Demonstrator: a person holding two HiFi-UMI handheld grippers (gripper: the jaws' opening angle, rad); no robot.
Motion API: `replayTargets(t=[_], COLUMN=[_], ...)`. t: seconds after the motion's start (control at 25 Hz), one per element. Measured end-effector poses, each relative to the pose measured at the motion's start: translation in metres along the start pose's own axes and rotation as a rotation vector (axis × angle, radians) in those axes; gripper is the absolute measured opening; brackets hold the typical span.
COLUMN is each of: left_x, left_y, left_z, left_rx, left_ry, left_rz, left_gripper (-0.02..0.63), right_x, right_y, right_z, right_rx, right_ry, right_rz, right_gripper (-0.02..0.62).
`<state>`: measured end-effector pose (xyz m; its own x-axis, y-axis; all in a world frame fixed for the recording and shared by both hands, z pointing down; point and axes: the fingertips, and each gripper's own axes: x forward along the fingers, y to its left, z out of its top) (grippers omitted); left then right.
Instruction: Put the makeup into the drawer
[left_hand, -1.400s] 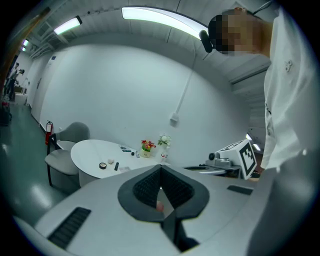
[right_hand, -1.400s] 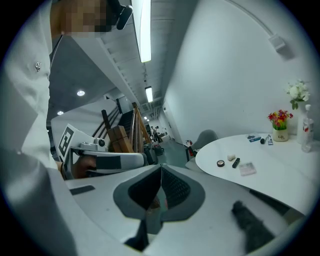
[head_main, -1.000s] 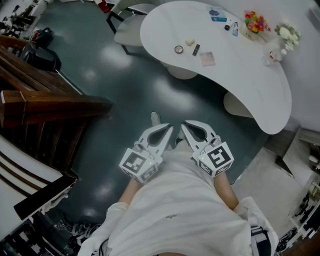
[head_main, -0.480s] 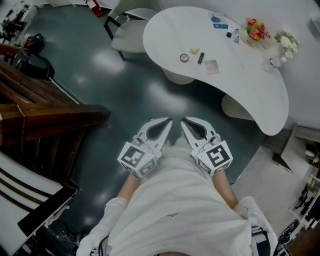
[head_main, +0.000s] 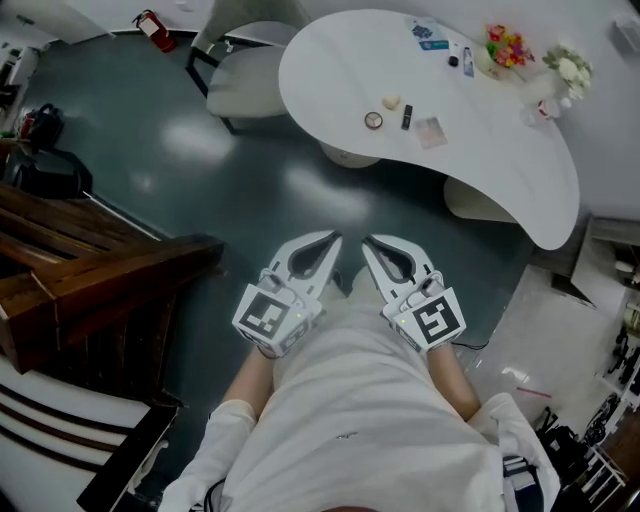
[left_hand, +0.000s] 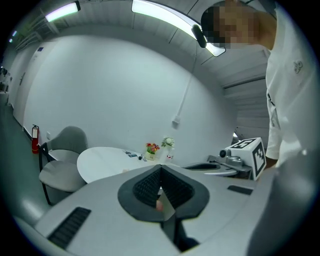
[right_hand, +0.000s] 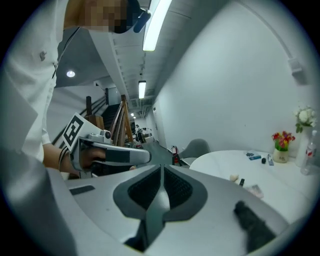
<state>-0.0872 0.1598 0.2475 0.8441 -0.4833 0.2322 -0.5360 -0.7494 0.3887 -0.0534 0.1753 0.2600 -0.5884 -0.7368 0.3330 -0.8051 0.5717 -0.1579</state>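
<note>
Makeup (head_main: 373, 120) lies on the table (head_main: 500, 170), at one o'clock and well apart from both grippers; no drawer shows. Left gripper (head_main: 334, 239) and right gripper (head_main: 368, 243) are clenched on nothing, so best to close in level and part the jaws only just beside the first piece.

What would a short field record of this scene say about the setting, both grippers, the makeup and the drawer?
Setting: white curved table, grey chair, wooden stairs
Left gripper: jaws together, nothing held
Right gripper: jaws together, nothing held
Gripper position: both side by side in front of the person, well short of the table
Makeup on table: round compact, pale sponge, dark tube, pinkish flat case
Also on table: flowers
Drawer: not seen in any view
Task status: no makeup picked up yet
</note>
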Motion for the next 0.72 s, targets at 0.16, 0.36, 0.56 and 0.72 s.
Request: replayTargets(t=[0.16,0.36,0.56,0.72], left_x=[0.001,0.016,0.046,0.065], left_y=[0.018,0.034,0.05,0.069], left_z=[-0.005,-0.018,-0.04,-0.069], left_rx=[0.009,-0.046,-0.088,-0.1], left_ry=[0.019,0.008,0.003,0.016], left_rz=[-0.018,-0.01,0.031,0.07], left_gripper=[0.008,0.008,0.008,0.008], right_x=[0.015,0.031,0.051,0.067], right_y=[0.001,-0.006,-0.029,-0.041], right_z=[0.012,0.003,-0.016,-0.055], right_rx=[-0.026,-0.013,-0.006,0.009], right_ry=[-0.052,-0.032,-0.019,0.019], right_rz=[-0.052,-0.017,0.006,0.066], right_gripper=[0.015,0.015,0.015,0.015])
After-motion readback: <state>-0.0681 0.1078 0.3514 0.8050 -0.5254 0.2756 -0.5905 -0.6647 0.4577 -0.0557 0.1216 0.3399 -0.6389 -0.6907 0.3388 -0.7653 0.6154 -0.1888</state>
